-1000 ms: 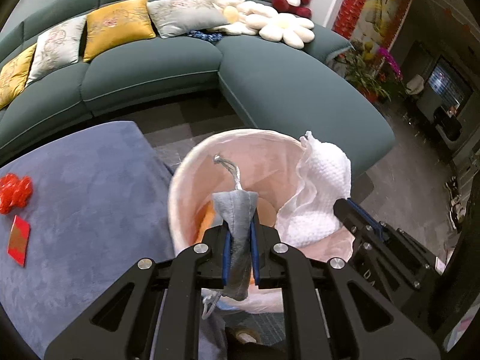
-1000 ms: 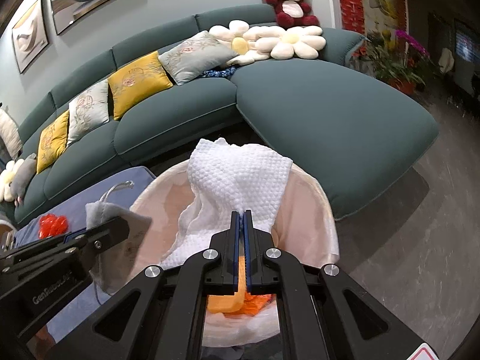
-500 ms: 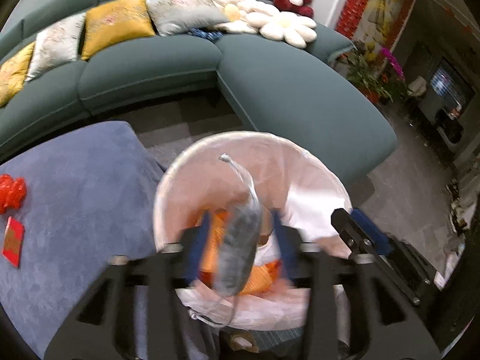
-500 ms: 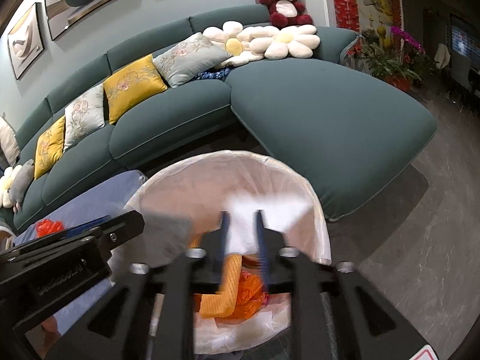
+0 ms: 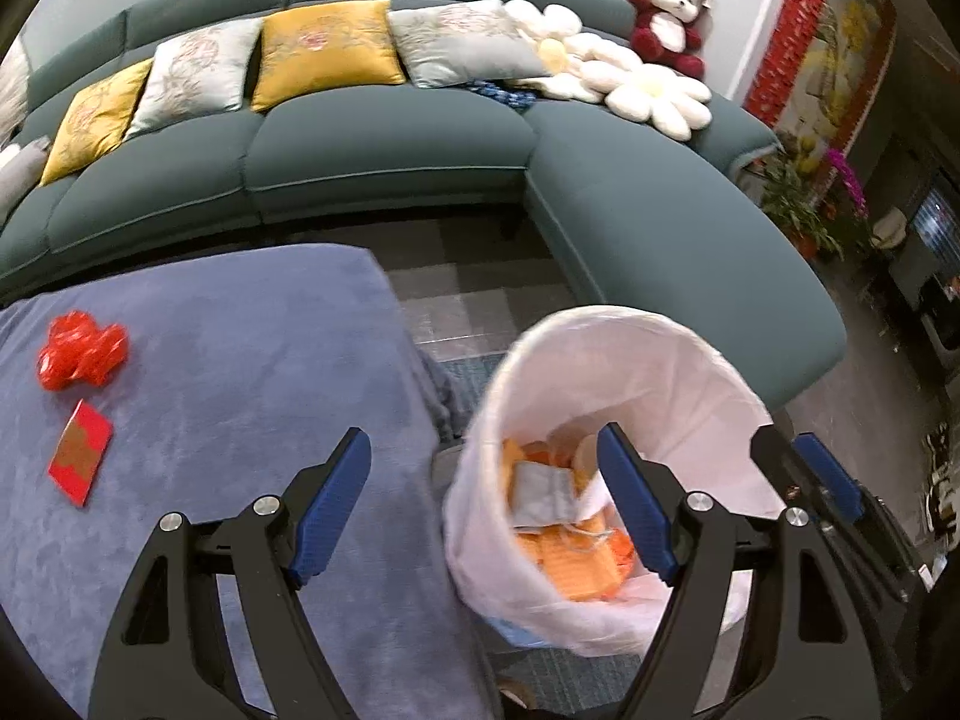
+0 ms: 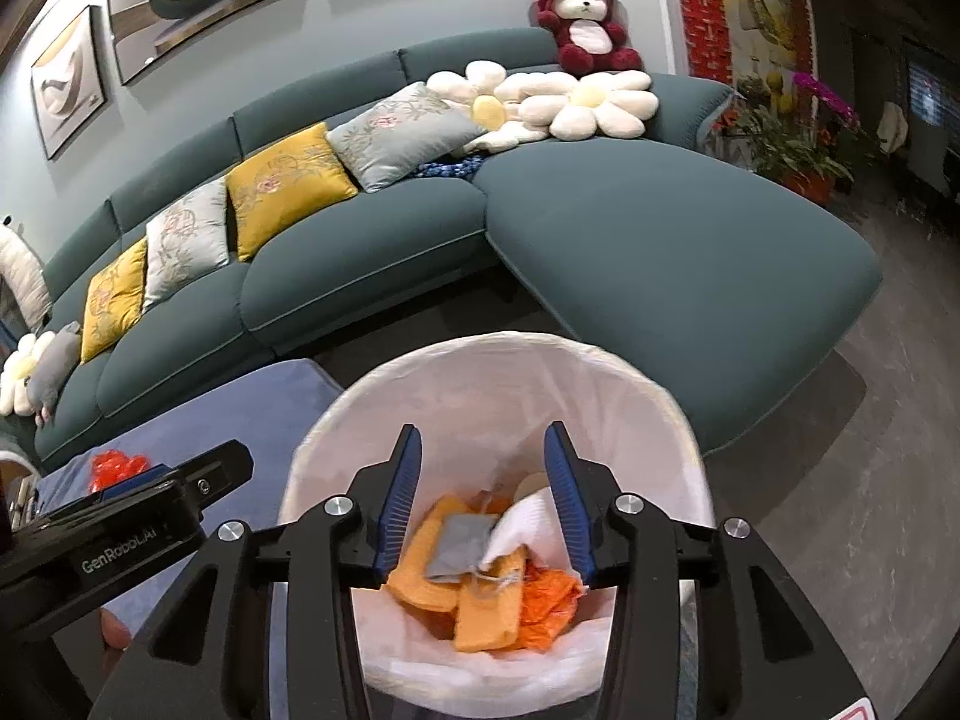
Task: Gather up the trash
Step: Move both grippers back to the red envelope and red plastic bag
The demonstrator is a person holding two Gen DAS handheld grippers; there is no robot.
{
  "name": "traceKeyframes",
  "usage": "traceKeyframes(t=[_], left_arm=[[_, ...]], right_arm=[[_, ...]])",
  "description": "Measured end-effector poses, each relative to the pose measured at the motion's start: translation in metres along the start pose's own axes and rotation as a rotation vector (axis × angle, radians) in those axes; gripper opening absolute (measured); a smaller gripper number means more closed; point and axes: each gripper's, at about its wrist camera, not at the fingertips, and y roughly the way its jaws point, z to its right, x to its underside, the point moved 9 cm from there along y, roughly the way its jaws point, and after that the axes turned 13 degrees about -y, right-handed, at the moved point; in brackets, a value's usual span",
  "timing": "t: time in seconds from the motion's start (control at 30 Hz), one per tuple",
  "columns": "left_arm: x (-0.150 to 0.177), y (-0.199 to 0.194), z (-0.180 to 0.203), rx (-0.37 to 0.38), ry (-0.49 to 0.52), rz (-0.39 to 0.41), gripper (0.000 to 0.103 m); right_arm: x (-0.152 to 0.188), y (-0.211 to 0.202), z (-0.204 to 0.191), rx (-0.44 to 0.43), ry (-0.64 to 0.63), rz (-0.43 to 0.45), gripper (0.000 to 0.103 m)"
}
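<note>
Left gripper [image 5: 483, 507] spread wide, empty, lower centre. Right gripper [image 6: 483, 498] also spread, empty, over the lined bin [image 6: 420, 396]. Inside the bin: grey pouch [image 6: 459, 546], white towel [image 6: 528, 516], orange scraps. Blue-covered table [image 5: 240, 360] at left carries a red wrapper [image 5: 84, 348] and red envelope [image 5: 81, 459]. Teal sofa [image 5: 390, 150] across upper frame.

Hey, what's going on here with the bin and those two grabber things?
A person is clearing trash with two hand-held claws. Both the left claw and right claw are open and empty over the lined bin. A grey pouch and white cloth lie inside on orange scraps. A red wrapper and red envelope remain on the blue table.
</note>
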Motion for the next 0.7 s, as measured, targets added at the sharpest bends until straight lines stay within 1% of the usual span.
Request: traceKeyframes(t=[0.07,0.2,0.23,0.5,0.7], left_arm=[[-0.002,-0.003,-0.017,-0.018,-0.026,0.004,0.074],[-0.007,-0.007,-0.057,-0.058,-0.067,0.013,0.075],[-0.007,-0.008,-0.071,-0.072,-0.084,0.014,0.075],[-0.014,-0.012,-0.168,-0.167,-0.167,0.02,0.075],[-0.021,-0.015,-0.237,-0.226,-0.213,0.024,0.075]], right_arm=[[-0.001,0.0,-0.012,-0.013,-0.017,-0.004,0.042],[-0.003,0.003,-0.048,-0.047,-0.074,-0.011,0.043],[-0.003,0.004,-0.057,-0.056,-0.085,-0.013,0.044],[0.0,0.017,-0.153,-0.157,-0.198,-0.05,0.044],[0.007,0.033,-0.227,-0.227,-0.275,-0.087,0.047]])
